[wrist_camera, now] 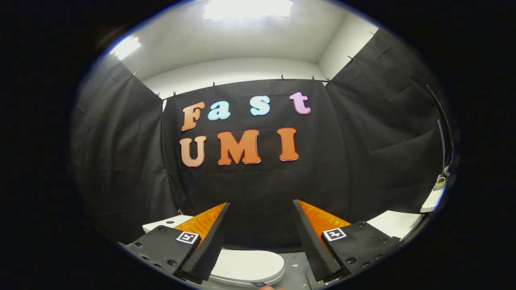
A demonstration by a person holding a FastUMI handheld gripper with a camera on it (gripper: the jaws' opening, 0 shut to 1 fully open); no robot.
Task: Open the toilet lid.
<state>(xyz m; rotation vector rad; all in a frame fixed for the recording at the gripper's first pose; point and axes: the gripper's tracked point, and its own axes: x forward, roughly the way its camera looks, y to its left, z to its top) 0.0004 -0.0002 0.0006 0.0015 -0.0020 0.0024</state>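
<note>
— So, how does the hand-held gripper (258,237) stand?
— Its two fingers are spread wide apart, with nothing held between them and nothing touched.
— And the toilet?
— The smooth white oval plastic toilet lid (246,266) lies flat and shut, low between the fingers and a little toward the left one — the white cistern (167,222) sits just behind it, against the black cloth wall (258,189).

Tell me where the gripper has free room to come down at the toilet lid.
The gripper is open with only air between its fingers. The closed toilet lid lies bare below them. A grey floor patch beside the lid is free. The tank top is partly behind one finger.
</note>
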